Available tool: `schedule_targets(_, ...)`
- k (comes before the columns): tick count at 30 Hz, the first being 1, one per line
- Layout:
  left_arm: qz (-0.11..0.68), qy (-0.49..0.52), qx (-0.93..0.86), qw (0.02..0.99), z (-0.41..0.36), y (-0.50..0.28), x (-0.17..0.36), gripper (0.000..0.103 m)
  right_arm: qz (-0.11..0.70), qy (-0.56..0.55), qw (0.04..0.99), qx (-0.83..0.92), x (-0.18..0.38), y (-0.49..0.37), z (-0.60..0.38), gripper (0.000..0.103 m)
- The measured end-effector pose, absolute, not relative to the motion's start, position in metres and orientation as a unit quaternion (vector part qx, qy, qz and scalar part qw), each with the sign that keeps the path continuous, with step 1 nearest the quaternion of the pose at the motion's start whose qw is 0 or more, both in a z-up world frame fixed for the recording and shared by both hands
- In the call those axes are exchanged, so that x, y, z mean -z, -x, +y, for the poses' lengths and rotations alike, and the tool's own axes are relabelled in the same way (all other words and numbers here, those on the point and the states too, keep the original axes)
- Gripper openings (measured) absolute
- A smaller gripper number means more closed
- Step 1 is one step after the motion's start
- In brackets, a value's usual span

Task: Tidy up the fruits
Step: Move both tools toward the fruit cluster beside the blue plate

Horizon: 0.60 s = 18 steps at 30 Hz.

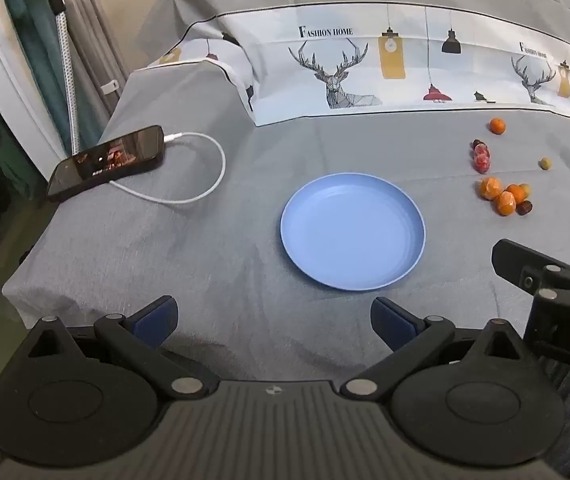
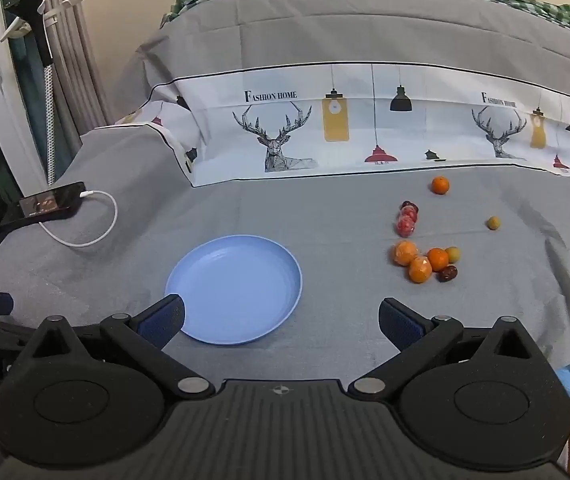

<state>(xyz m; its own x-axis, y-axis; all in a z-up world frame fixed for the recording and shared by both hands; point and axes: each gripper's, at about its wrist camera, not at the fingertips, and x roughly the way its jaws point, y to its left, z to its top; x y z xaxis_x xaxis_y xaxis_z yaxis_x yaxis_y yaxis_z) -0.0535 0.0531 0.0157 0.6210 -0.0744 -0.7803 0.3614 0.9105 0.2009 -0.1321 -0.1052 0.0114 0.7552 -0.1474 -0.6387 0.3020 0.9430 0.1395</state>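
Left gripper (image 1: 273, 322) and right gripper (image 2: 281, 322), jaws spread wide and holding nothing, hover near a bare blue plate (image 2: 241, 256); small fruits (image 2: 421, 268) lie scattered beside it.

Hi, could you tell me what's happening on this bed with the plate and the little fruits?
A person holds a two-finger gripper in each hand over a grey bedsheet. The left gripper and right gripper are both open and hold nothing. The blue plate has no fruit on it. The fruits lie on the sheet to its right: a cluster of oranges, some red fruits, and one lone orange farther back. A phone charges at the left.
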Motion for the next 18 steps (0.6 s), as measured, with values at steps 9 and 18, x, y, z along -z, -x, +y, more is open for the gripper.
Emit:
schedule_targets(9,0.428,-0.168,0.121,0.879,0.058,0.05,-0.007,0.103,0.333,-0.108,0.929,0.12,-0.006,0.13,-0.099,0.102)
schedule_targets(18,0.432,-0.168,0.12,0.878,0.056,0.051,-0.005,0.103,0.343,-0.107,0.925,0.12,-0.003,0.128,-0.101,0.102)
